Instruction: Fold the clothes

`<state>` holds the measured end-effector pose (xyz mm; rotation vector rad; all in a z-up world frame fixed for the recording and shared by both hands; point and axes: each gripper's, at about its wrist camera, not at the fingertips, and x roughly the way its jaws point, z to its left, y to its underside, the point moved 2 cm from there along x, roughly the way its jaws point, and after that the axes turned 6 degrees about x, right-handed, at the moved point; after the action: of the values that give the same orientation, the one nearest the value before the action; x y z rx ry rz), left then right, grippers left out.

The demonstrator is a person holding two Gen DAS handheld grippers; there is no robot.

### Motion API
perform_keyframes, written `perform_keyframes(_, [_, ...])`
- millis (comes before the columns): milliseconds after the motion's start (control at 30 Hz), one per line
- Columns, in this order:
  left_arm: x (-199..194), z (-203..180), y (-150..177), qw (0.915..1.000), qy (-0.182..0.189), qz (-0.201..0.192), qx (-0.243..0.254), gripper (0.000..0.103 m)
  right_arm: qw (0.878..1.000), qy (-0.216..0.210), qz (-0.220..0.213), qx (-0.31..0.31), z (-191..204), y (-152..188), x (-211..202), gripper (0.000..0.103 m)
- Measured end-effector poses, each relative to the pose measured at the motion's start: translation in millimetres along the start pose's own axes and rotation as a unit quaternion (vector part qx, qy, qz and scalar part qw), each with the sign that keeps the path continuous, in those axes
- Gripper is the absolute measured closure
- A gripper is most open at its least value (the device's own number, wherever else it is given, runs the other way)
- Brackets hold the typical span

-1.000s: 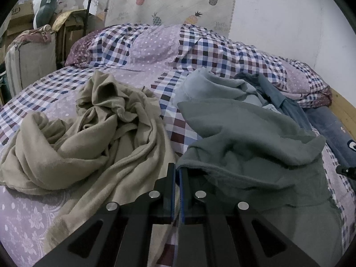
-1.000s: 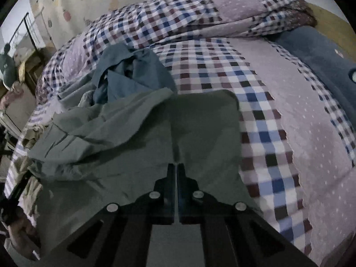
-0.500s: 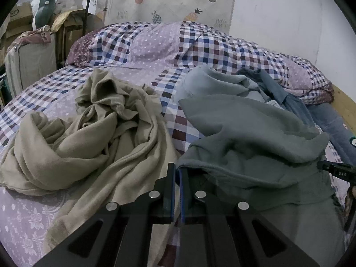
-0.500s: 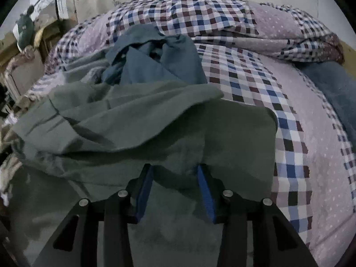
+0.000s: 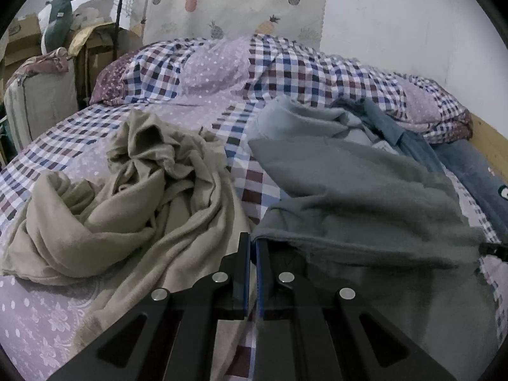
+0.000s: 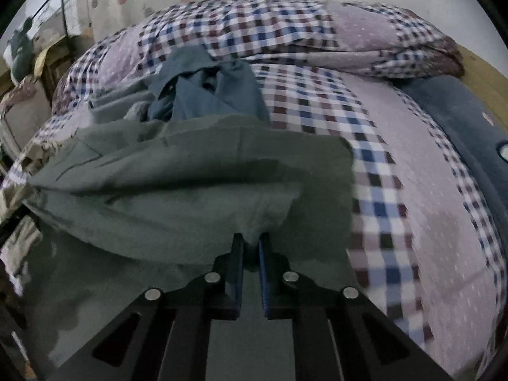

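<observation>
A grey-green garment (image 5: 365,209) lies half folded on the right of the checked bed sheet (image 5: 63,146). My left gripper (image 5: 253,242) is shut on its near left corner. In the right wrist view the same grey-green garment (image 6: 190,177) bulges up in a thick fold, and my right gripper (image 6: 250,243) is shut on the fold's lower edge, with cloth between the blue pads. A crumpled beige garment (image 5: 133,203) lies left of the left gripper. A blue garment (image 5: 393,127) and a light grey one (image 5: 301,117) are heaped behind.
A rolled checked quilt (image 6: 285,31) runs along the head of the bed. A dark blue plush item (image 6: 460,120) lies by the wooden bed rail (image 5: 489,139) on the right. Cardboard boxes and a suitcase (image 5: 41,101) stand left of the bed.
My right gripper opened half a second ago, moved onto the raised fold and has shut on it. The left gripper stayed shut on the corner, and the garment's top layer has bunched up.
</observation>
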<state>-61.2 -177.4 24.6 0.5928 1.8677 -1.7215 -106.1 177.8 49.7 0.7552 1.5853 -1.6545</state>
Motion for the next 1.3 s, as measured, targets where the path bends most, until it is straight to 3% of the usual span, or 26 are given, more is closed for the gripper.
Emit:
perform_keyframes(100, [-0.3,0.1,0.4,1.0,-0.002,0.002,0.003,0.101,0.997,0.011,0.071,-0.008,-4.0,13.2,25.6,0.09])
perform_keyframes(167, [-0.2,1.2,0.5,1.0,-0.002,0.004,0.004,0.099,0.995,0.022,0.095,-0.009,-6.7,18.5,37.3,0.085])
perform_keyframes(267, [4.1,2.3,2.8,0.9998,-0.002,0.017,0.005,0.096,0.996,0.033,0.084,0.006,-13.1,16.1,34.0,0.085])
perform_keyframes(333, [7.8,2.7,5.3,0.9995,0.0,0.03,0.004,0.095,0.997,0.027,0.067,0.024,-17.2,12.1,27.6,0.063])
perform_keyframes(400, [8.6,4.3,7.1,0.9993,0.001,0.038,-0.001,0.092,0.998,0.015,0.042,0.041,-20.0,7.7,19.8,0.056])
perform_keyframes(667, [-7.7,29.2,7.9,0.9982,0.005,0.016,-0.057,0.046,0.997,0.001,0.024,0.075,-21.7,21.8,11.4,0.056])
perform_keyframes(867, [-25.2,37.4,5.7,0.9967,0.02,-0.006,-0.078,0.043,0.99,-0.025,-0.013,0.142,-45.5,51.2,-11.8,0.054])
perform_keyframes(1000, [-15.3,32.0,9.9,0.9976,0.024,0.033,-0.056,0.04,0.983,-0.048,-0.03,0.173,-66.5,67.0,-18.3,0.053])
perform_keyframes(1100, [-3.6,31.0,18.0,0.997,0.013,0.063,-0.043,0.04,0.984,-0.053,-0.033,0.17,-67.0,70.9,-17.5,0.052])
perform_keyframes(1300, [-5.1,31.4,21.8,0.9968,-0.007,0.07,-0.038,0.04,0.99,-0.057,-0.023,0.13,-59.8,73.1,-3.8,0.052])
